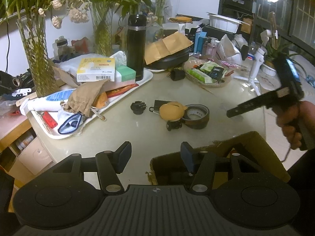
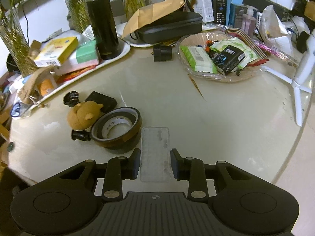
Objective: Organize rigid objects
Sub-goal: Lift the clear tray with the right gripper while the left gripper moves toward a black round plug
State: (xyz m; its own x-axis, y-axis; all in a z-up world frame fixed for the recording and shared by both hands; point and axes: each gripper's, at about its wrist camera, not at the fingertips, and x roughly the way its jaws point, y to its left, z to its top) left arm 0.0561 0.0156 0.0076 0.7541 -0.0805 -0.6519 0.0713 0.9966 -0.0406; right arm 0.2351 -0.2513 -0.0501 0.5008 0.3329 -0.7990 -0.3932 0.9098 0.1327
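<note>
Clear phone case point(image 2: 155, 155) bears no readable writing.

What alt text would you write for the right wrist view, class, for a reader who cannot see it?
The right gripper is shut on a clear phone case, held above a pale table. Just left of it lie a roll of brown tape, a small plush bear and a black block; a tray, a tall black flask and a dish of packets stand behind.

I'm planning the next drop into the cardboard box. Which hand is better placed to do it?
Right. The right gripper is already shut on the clear phone case, lifted off the table. The left gripper is open and empty, hovering by the cardboard box.
</note>
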